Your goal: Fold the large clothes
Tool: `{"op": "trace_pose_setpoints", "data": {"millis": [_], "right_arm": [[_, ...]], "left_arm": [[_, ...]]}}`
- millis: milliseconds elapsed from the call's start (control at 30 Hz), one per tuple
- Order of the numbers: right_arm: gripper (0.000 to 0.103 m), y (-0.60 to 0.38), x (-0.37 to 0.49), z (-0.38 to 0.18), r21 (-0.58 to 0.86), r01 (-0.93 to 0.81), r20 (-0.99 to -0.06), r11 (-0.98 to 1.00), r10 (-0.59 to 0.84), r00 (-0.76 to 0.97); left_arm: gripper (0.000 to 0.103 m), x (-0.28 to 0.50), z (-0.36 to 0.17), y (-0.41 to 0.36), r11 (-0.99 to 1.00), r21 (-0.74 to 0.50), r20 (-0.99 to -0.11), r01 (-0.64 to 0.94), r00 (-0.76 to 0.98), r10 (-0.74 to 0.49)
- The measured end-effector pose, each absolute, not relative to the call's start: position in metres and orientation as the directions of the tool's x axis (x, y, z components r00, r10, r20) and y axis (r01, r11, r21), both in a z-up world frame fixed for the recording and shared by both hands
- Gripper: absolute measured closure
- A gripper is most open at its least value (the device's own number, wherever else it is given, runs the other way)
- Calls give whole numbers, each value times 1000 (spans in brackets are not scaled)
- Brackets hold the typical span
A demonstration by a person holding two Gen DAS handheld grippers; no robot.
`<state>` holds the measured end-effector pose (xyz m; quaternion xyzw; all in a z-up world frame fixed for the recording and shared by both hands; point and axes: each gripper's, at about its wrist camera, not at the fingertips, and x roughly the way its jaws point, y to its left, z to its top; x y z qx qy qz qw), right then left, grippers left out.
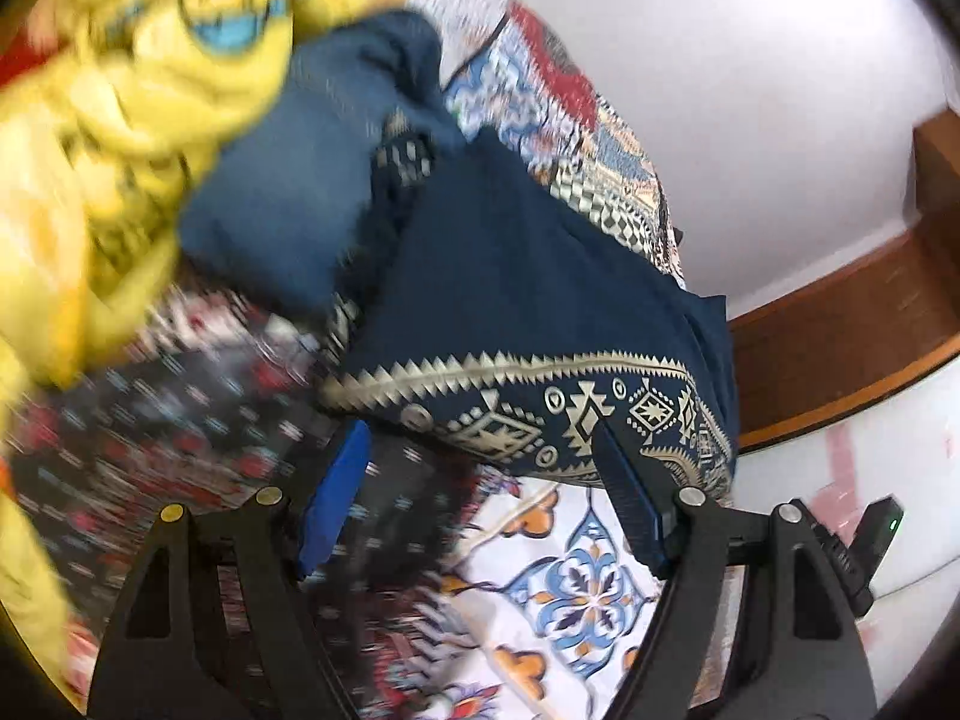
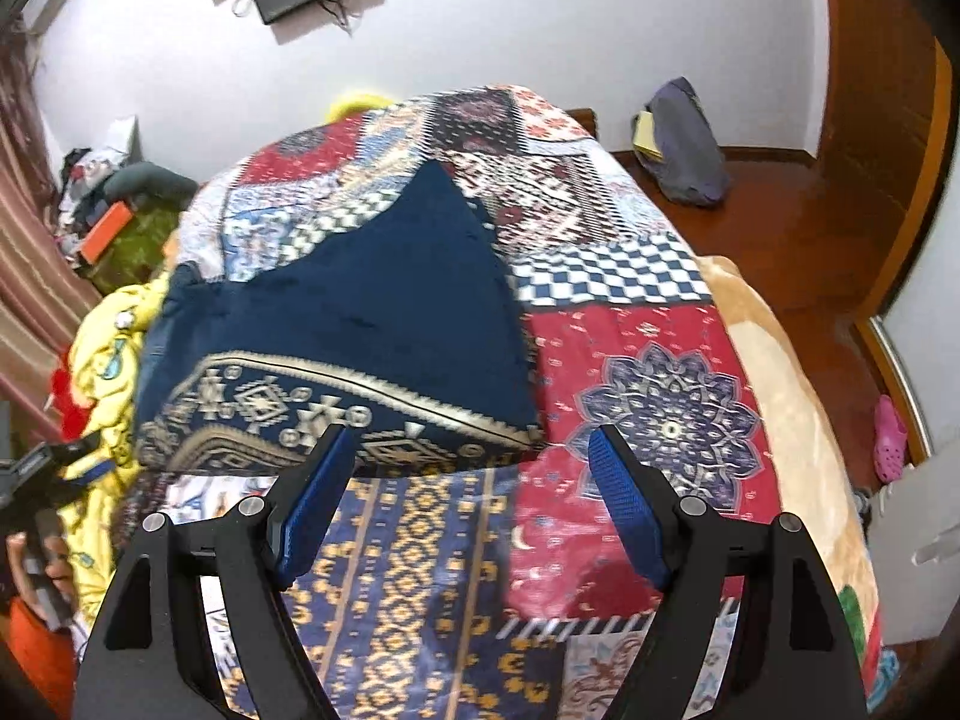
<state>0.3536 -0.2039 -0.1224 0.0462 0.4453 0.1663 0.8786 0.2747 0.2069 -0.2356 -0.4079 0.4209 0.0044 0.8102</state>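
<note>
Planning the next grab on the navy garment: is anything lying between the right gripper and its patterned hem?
Nothing visible. The right gripper, jaws open and empty, hangs over bare bedspread, with the navy garment just ahead. The yellow cloth lies off to its left side.

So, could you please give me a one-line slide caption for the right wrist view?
Open right gripper poised over a folded navy garment on a patchwork bedspread.

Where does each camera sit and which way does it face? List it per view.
Left wrist: on the left gripper, angled down at the navy garment, yellow cloth beside; own open fingers show.
Right wrist: on the right gripper, angled down the patchwork bedspread; open fingers, a hand.
Shared: garment, bedspread.
</note>
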Motion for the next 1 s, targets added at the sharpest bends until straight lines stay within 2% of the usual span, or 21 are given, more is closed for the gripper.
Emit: {"op": "trace_pose_setpoints", "data": {"millis": [167, 333, 633, 733, 800, 900, 1000], "right_arm": [[26, -190, 351, -125, 224, -280, -764, 934, 346, 544], [26, -178, 353, -131, 206, -292, -781, 934, 337, 526], [26, -147, 367, -138, 208, -326, -795, 922, 354, 493], [26, -131, 373, -138, 196, -347, -804, 917, 353, 479], [26, -119, 376, -134, 185, -368, -804, 911, 356, 476], [26, -99, 381, -127, 168, -396, -796, 903, 361, 485], [26, -70, 387, -121, 162, -431, -789, 888, 379, 484]], "left_arm": [[27, 289, -265, 194, 591, -718, -655, -369, 647, -391], [28, 307, -276, 205, 515, -777, -587, -361, 711, -387], [32, 345, -279, 202, 576, -714, -639, -397, 706, -305], [53, 341, -277, 206, 583, -698, -649, -416, 712, -269], [84, 330, -266, 210, 586, -708, -619, -395, 746, -246], [85, 317, -235, 214, 617, -702, -575, -356, 794, -197], [85, 305, -198, 214, 693, -628, -571, -353, 814, -103]]}}
